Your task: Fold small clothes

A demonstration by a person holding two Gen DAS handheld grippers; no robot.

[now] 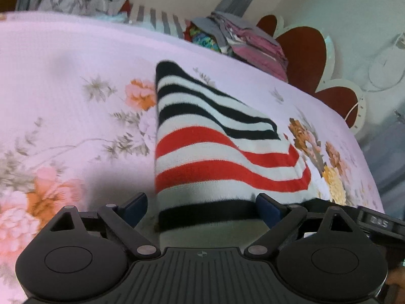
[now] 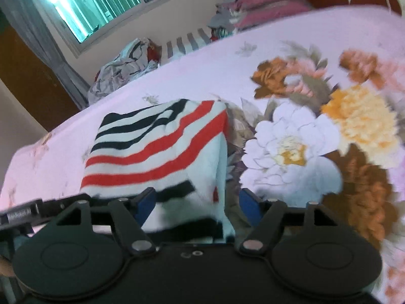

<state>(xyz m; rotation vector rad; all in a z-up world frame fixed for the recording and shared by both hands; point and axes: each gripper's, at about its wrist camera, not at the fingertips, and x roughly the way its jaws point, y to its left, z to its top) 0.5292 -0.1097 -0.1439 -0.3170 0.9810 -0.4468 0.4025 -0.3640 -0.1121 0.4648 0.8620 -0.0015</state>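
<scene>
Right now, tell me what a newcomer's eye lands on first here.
The striped garment, red, black and white, lies folded mid-bed, its near edge between both open tools. Around it spreads the pink floral bedsheet, with big blooms beside the garment's right edge. A heap of clothes sits at the bed's far edge.

The left gripper [image 1: 202, 207] is matt black plastic: 2 round housings with a smooth raised disc on each, a ribbed centre plate bearing a small cross mark, and 2 angled link arms pinned with silver rivets. Its fingers [image 1: 268, 209] carry dark blue pads. A black bar with a pale label juts from its right side. The right gripper [image 2: 197, 204] has the same black build, silver pivot rivets, brighter blue fingers [image 2: 249, 205], 2 small ring marks on its centre plate and a labelled bar at left.
</scene>
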